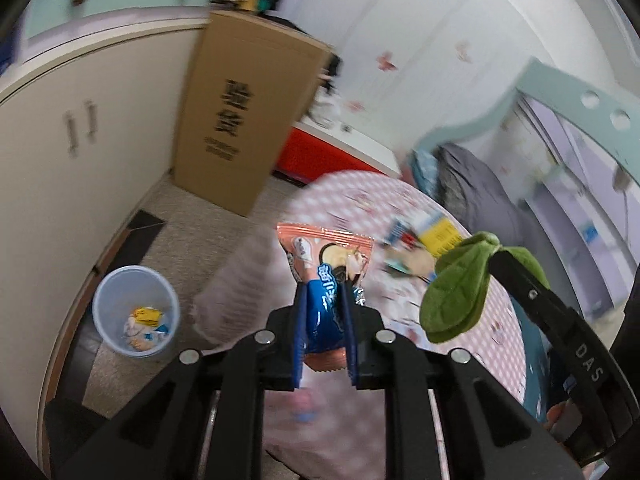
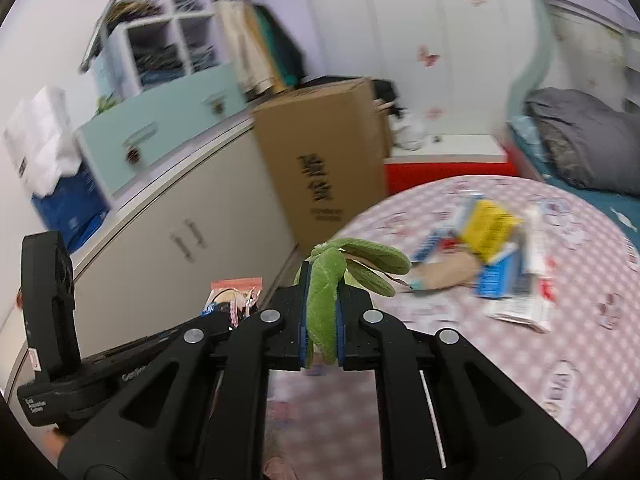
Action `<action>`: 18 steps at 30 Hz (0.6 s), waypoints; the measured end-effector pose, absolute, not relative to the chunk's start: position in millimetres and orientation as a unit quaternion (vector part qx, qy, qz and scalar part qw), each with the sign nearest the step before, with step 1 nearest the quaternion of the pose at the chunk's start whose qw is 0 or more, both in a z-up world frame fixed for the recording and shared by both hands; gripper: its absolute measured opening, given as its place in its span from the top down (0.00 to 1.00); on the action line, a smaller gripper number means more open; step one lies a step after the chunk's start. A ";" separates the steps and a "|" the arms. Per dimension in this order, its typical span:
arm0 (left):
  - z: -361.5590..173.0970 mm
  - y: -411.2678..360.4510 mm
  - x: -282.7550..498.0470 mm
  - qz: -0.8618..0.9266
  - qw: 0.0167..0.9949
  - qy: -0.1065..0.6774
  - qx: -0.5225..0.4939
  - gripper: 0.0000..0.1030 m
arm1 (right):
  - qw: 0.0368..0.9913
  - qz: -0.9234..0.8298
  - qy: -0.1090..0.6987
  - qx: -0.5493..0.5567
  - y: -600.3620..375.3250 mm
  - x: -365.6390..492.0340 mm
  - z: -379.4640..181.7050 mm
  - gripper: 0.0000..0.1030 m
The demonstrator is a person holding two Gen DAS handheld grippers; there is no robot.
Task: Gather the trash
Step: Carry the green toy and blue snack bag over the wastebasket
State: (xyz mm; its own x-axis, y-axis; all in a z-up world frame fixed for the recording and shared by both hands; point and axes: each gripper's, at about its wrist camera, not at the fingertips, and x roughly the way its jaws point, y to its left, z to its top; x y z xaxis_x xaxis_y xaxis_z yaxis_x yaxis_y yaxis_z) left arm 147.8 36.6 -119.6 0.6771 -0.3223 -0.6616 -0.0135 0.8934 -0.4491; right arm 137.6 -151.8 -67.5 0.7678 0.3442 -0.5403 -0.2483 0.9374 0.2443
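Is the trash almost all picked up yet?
Partly. The blue bin on the floor already holds a few wrappers. The left gripper grips a snack wrapper and the right gripper grips green leaves; neither is in the bin yet. A pile of boxes and packets waits on the table.

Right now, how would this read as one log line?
left gripper: holds snack wrapper | right gripper: holds green leaves | bin: floor, part-filled
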 end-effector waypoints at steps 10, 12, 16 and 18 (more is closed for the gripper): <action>-152.1 159.6 152.1 0.018 0.874 0.402 -0.273 0.85 | 0.891 0.263 0.370 0.024 -15.2 182.0 -110.2 0.90; -162.5 181.0 155.5 0.043 0.868 0.409 -0.276 0.84 | 0.879 0.280 0.385 0.014 11.6 192.6 -124.9 0.90; -185.1 222.3 163.2 0.088 0.855 0.425 -0.283 0.84 | 0.858 0.308 0.411 -0.004 57.4 212.6 -152.2 0.90; -193.1 237.4 166.6 0.108 0.851 0.428 -0.283 0.84 | 0.851 0.316 0.419 -0.009 79.0 224.1 -166.3 0.90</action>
State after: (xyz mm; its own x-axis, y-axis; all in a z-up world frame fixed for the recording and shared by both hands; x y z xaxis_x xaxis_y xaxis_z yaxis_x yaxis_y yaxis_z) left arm 166.6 237.4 -193.1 0.6100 -0.0590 -0.7902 -0.4262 0.8163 -0.3899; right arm 224.1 79.0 -166.3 0.4492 0.5293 -0.7197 -0.5451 0.8007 0.2486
